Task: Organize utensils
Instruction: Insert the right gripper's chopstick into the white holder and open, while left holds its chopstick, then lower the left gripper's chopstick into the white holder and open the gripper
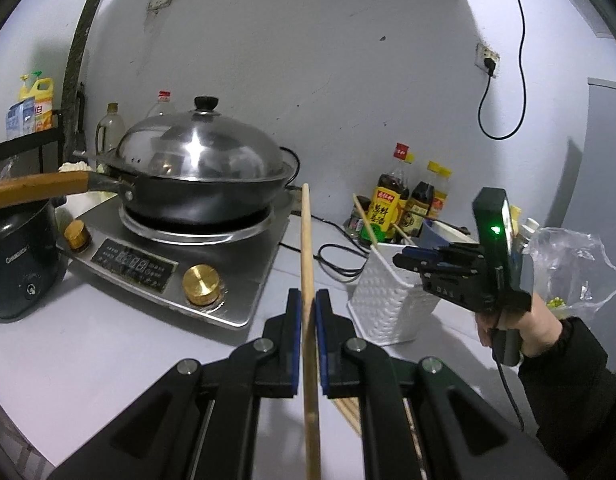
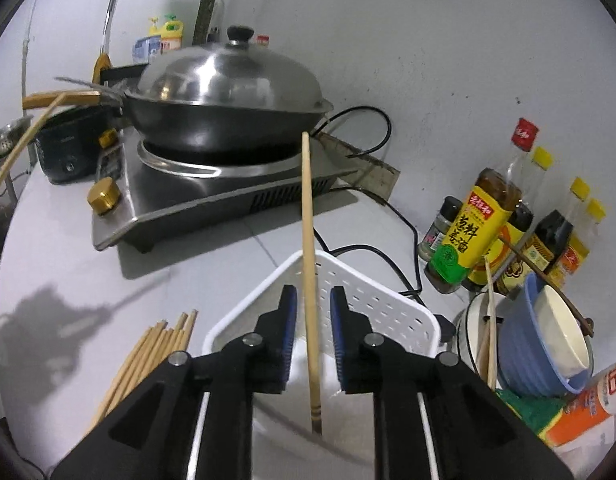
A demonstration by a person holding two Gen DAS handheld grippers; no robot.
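Observation:
My left gripper [image 1: 308, 300] is shut on a wooden chopstick [image 1: 306, 232] that points up and away over the counter. More chopsticks [image 1: 348, 412] lie under it. In the right wrist view another chopstick [image 2: 307, 220] stands with its lower end inside the white perforated utensil basket [image 2: 372, 284]. My right gripper [image 2: 314, 312] is above the basket, its blue pads [image 2: 291, 320] a little apart on either side of the stick, with gaps showing. The left wrist view shows the right gripper [image 1: 402, 258] over the basket [image 1: 388, 308], held by a hand. A bundle of chopsticks [image 2: 148, 356] lies left of the basket.
A lidded wok [image 1: 196, 160] sits on an induction cooker [image 1: 148, 264] at left, beside a dark rice cooker [image 1: 20, 256]. Sauce bottles [image 2: 480, 232] line the wall. Stacked bowls [image 2: 548, 340] with chopsticks stand right of the basket. A black cable [image 2: 404, 224] runs behind it.

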